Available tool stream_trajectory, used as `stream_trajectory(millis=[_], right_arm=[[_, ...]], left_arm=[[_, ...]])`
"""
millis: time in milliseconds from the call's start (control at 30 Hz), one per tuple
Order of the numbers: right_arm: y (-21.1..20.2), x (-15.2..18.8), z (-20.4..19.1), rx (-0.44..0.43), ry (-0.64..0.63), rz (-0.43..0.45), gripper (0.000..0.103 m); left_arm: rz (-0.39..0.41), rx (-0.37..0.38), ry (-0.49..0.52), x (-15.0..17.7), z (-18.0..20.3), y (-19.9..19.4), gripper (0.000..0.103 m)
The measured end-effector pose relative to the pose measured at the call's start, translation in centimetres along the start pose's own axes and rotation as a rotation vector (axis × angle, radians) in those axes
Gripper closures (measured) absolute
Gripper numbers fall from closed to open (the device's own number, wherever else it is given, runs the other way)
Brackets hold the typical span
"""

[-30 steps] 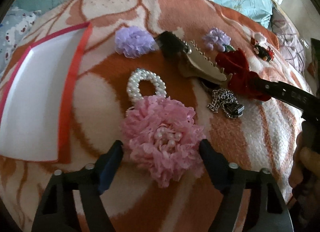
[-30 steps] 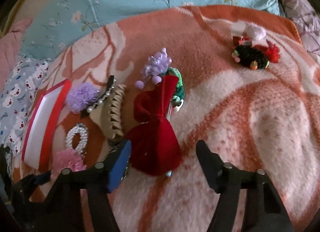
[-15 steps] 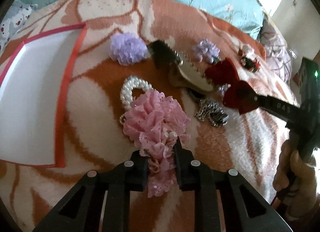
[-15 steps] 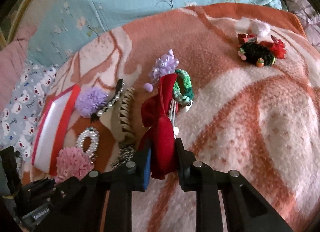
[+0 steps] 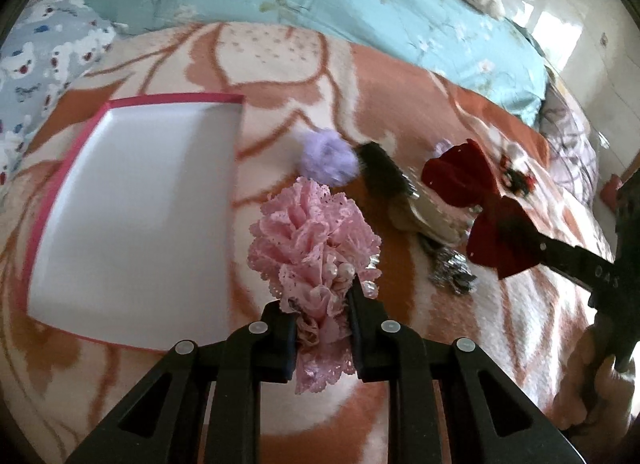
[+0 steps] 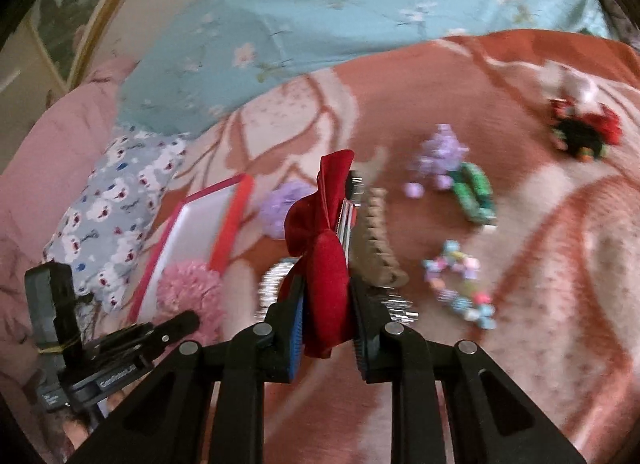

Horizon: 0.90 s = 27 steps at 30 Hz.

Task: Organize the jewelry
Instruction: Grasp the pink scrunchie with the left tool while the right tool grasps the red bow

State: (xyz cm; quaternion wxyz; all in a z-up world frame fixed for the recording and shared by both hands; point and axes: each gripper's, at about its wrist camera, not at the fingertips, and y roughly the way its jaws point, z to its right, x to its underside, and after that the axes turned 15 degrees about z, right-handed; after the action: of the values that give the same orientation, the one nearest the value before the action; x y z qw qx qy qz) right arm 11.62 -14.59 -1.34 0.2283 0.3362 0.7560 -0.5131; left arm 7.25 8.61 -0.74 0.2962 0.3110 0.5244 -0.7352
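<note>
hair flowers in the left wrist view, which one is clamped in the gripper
The pink lace flower, pinched in the left gripper. The smaller lilac flower lies free on the blanket behind it.

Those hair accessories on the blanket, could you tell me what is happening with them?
A person is sorting them with two tools. The left hand-held gripper is shut on a pink lace flower, and the right hand-held gripper is shut on a red velvet bow. The white tray has nothing in it; other pieces lie on the blanket.

I see the tray (image 5: 132, 216) lying bare and open on my left; purple pom (image 5: 329, 162) and claw clip (image 5: 420, 212) crowd its right.
</note>
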Motion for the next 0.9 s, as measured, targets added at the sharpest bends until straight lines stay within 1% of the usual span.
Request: stream_trajectory(millis=[200, 267, 433, 533, 667, 833, 900], right_arm=[[3.4, 0.4, -4.7, -0.103, -0.025, -0.023, 0.083], [4.9, 0.5, -6.6, -0.136, -0.037, -0.033, 0.083], [9.0, 1.0, -10.5, -0.2, -0.041, -0.066, 0.083], [11.5, 1.1, -12.2, -0.221, -0.039, -0.076, 0.083], [15.0, 0.8, -14.0, -0.238, -0.022, -0.086, 0.083], [19.4, 0.7, -15.0, -0.226, 0.022, -0.101, 0.083], [20.7, 0.8, -15.3, -0.211, 0.018, -0.104, 0.083]], left_arm=[[0.038, -0.08, -0.022, -1.3, -3.1, -1.6, 0.084], [0.053, -0.119, -0.029, -2.0, -4.6, -2.1, 0.084], [0.075, -0.19, -0.042, -3.6, -7.5, -2.0, 0.084], [0.085, -0.23, -0.045, -4.5, -9.2, -1.5, 0.084], [0.084, -0.272, -0.045, -5.6, -10.8, 1.0, 0.084], [0.061, -0.316, -0.053, -6.8, -13.0, 5.5, 0.084], [0.055, -0.328, -0.06, -7.5, -14.0, 7.6, 0.084]])
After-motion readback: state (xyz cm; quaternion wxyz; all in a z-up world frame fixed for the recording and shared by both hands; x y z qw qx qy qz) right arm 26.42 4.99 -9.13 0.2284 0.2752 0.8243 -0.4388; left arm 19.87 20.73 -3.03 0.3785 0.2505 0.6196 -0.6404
